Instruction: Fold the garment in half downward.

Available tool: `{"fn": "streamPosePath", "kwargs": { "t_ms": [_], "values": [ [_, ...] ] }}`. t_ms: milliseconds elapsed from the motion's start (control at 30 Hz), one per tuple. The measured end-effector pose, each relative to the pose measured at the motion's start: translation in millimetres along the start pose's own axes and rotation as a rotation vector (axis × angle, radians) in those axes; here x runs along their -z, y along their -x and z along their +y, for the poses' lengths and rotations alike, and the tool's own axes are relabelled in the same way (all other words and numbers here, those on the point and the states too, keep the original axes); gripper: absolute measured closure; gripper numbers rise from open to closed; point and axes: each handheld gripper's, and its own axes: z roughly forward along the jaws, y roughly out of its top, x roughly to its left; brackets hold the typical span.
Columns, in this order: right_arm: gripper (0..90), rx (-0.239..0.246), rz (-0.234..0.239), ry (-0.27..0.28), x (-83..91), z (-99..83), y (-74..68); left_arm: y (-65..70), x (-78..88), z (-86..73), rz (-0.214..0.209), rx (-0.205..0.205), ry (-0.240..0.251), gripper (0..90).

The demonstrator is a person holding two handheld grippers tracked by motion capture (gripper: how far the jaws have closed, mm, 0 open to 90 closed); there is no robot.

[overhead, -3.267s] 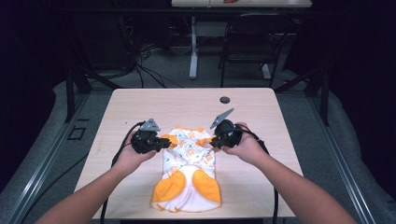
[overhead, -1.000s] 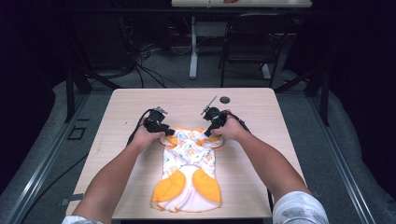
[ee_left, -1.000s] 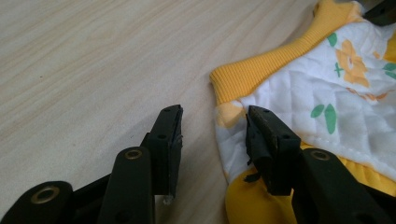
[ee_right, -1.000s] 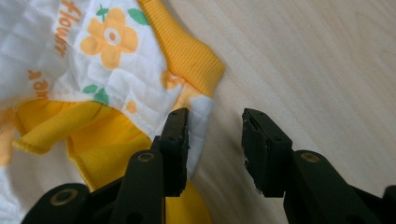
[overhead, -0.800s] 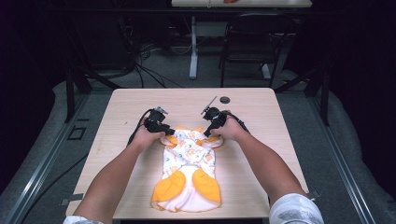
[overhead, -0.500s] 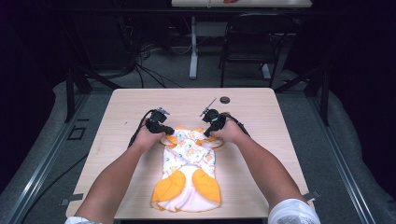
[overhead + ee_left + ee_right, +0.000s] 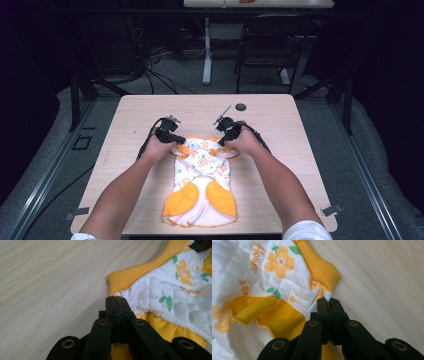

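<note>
1. Quilted white cloth printed with orange flowers and green leaves, edged in ribbed yellow-orange cuffs, makes up the one baby garment (image 7: 202,175).
2. It lies flat mid-way across the pale wood-grain table (image 7: 125,125), long axis running from the near edge to the far edge, orange feet nearest the person.
3. Two black grippers: the left gripper (image 7: 117,301) and right gripper (image 7: 328,302) have just been closing, each now clamped on the garment's fabric beside a cuff.
</note>
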Motion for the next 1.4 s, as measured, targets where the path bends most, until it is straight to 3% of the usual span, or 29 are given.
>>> {"fn": "streamPosePath", "kwargs": {
  "t_ms": [67, 167, 200, 300, 533, 767, 1067, 1400],
  "values": [
    [87.9, 0.008, -0.007, -0.006, 1.1, 0.8, -0.6, 0.7, 1.1, 0.5, 0.005, -0.004, 0.001, 90.0],
    [88.0, 0.008, -0.018, 0.027, 7.8, 3.2, -4.4, 3.3, 7.5, 4.1, 0.022, -0.024, -0.003, 90.0],
    [87.9, 0.0, -0.019, 0.054, 12.7, 3.9, -5.7, 4.2, 13.3, 5.7, 0.028, -0.022, 0.017, 90.0],
    [87.9, 0.003, -0.028, 0.063, 20.2, 4.4, -5.9, 6.1, 19.5, 6.9, 0.043, -0.021, 0.038, 90.0],
    [88.0, 0.007, -0.029, 0.147, 50.8, 7.6, -12.8, 18.4, 43.0, 13.4, 0.102, -0.067, 0.077, 90.0],
    [87.9, 0.031, -0.056, 0.164, 61.9, 7.9, -17.5, 22.9, 56.1, 20.7, 0.104, -0.084, 0.105, 90.0],
    [88.0, 0.021, -0.055, 0.208, 71.3, 5.1, -12.5, 23.2, 72.3, 28.6, 0.098, -0.089, 0.167, 90.0],
    [88.0, 0.069, -0.09, 0.262, 94.2, 8.1, -21.8, 29.7, 91.0, 30.7, 0.105, -0.115, 0.205, 90.0]
  ]
}}
